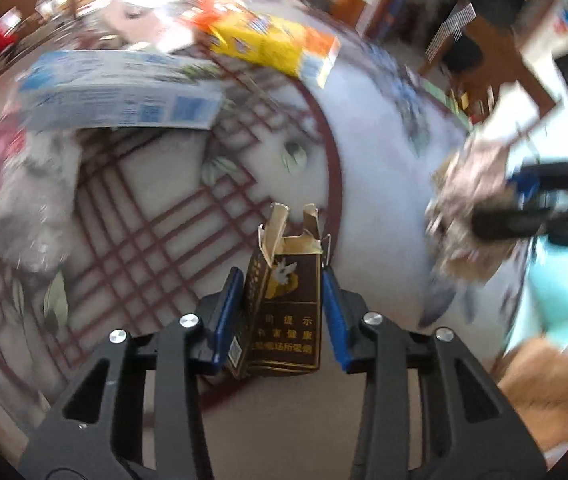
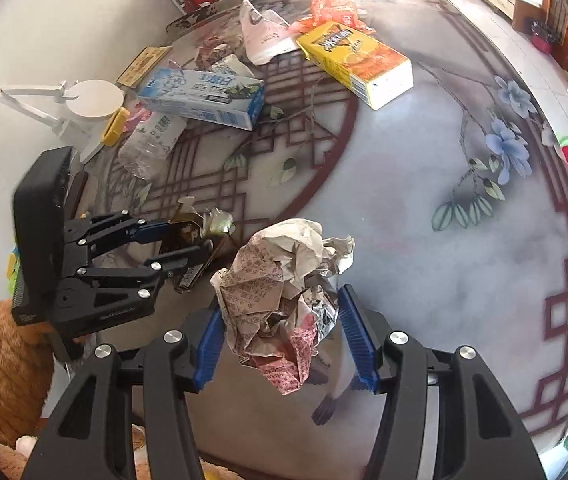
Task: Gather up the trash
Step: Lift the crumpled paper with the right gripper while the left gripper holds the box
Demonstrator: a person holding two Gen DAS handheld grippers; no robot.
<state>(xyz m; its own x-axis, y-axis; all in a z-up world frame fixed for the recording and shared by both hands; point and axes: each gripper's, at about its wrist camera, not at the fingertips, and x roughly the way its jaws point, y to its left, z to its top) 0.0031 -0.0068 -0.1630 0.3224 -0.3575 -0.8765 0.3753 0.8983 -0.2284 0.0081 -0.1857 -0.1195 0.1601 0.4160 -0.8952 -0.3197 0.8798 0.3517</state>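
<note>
A brown cigarette pack (image 1: pixel 284 312) with a torn-open top stands on the patterned round table (image 1: pixel 372 184). My left gripper (image 1: pixel 281 280) is shut on it, one blue pad against each side. In the right wrist view the left gripper (image 2: pixel 188 236) clamps the same pack (image 2: pixel 192 236) at the left. A crumpled ball of printed paper (image 2: pixel 284 300) hangs between the blue pads of my right gripper (image 2: pixel 282 300), which is shut on it just above the table (image 2: pixel 424 240). The left wrist view shows that right gripper (image 1: pixel 496 204) and its paper ball (image 1: pixel 468 208), blurred, at the right.
Farther back on the table lie a blue-and-white carton (image 2: pixel 204 96), a yellow-and-orange box (image 2: pixel 356 64), a clear plastic bottle (image 2: pixel 152 140), an orange wrapper (image 2: pixel 332 4) and a white bag (image 2: pixel 262 36). A brown plush toy (image 2: pixel 0 360) sits at the near left edge.
</note>
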